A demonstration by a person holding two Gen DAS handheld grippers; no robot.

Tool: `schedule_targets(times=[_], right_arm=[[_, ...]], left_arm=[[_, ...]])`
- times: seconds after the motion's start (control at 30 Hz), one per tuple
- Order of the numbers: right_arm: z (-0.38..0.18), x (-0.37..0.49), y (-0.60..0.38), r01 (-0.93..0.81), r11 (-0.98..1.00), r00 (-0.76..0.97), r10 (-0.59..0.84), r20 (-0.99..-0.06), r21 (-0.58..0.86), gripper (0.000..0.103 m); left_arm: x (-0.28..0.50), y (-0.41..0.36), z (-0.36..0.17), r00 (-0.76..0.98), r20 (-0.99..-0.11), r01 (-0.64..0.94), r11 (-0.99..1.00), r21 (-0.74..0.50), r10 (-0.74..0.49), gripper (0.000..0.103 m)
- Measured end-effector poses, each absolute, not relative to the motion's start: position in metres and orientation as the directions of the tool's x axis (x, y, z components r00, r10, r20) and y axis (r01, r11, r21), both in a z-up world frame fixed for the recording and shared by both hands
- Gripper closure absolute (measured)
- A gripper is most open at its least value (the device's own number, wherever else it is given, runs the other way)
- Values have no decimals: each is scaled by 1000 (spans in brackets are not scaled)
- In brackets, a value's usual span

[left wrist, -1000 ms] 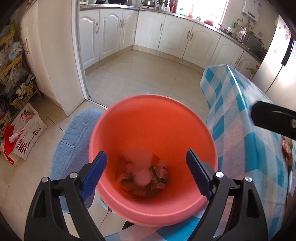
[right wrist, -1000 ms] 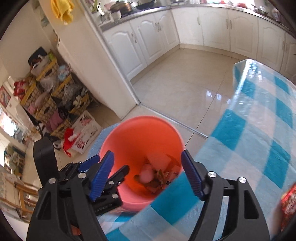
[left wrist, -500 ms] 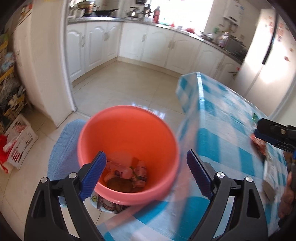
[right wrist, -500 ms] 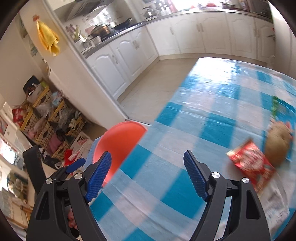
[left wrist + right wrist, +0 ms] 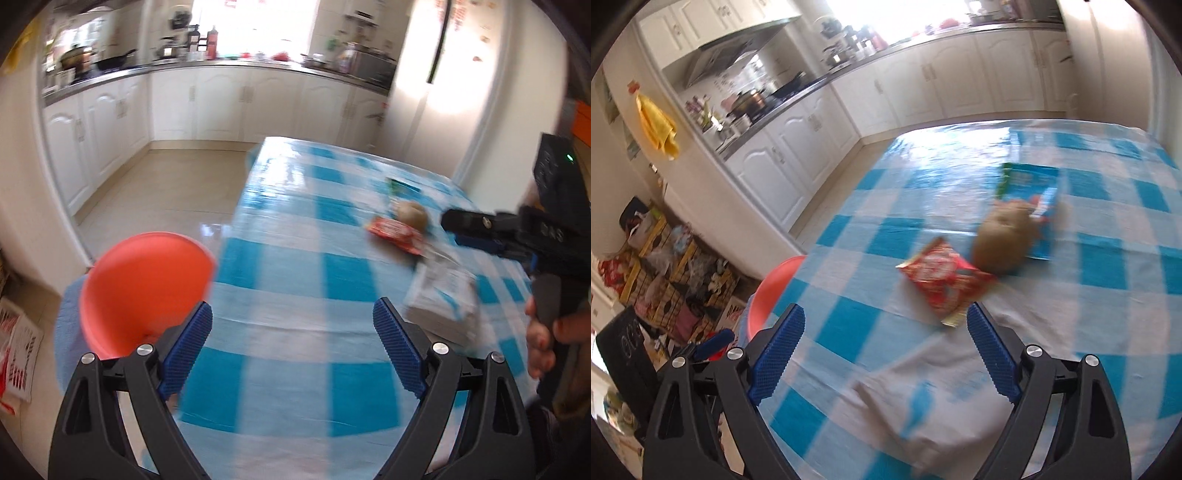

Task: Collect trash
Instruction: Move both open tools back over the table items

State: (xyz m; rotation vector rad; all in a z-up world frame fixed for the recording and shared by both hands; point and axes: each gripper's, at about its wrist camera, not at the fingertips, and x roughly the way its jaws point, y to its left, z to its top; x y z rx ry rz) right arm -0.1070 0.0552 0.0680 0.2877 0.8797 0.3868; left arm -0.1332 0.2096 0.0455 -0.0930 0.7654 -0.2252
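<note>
Your left gripper [image 5: 291,332] hangs over the near edge of the blue-and-white checked tablecloth [image 5: 288,229], jaws wide with nothing between them. Your right gripper [image 5: 886,336] has just been opening its jaws further; they stand wide and empty above a white bag with blue print [image 5: 923,413], whose lettering is too blurred to read. Just beyond lies a red snack wrapper [image 5: 942,277]; its white wording cannot be made out. Touching the wrapper's far right side is a crumpled brown lump [image 5: 1004,236], which rests on a flat blue and green packet [image 5: 1030,184], text illegible. The orange bin [image 5: 144,284] stands on the floor off the table's left near corner.
</note>
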Motion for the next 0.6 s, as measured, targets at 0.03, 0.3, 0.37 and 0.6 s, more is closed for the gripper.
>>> schedule_targets(times=[0.03, 0.3, 0.37, 0.6], right_arm=[[69, -112, 42, -187, 898, 591, 427, -684, 398, 14], [64, -133, -31, -52, 901, 647, 358, -673, 430, 14], [61, -137, -45, -29, 895, 650, 355, -672, 445, 14], [49, -148, -77, 14, 887, 657, 340, -673, 462, 14]], left_arm=[[-135, 202, 46, 694, -676, 190, 968, -162, -249, 14], [-146, 134, 47, 589, -692, 420, 889, -181, -418, 14], [-145, 118, 42, 547, -707, 469, 864, -184, -448, 14], [-123, 72, 27, 474, -766, 544, 828, -133, -435, 14]])
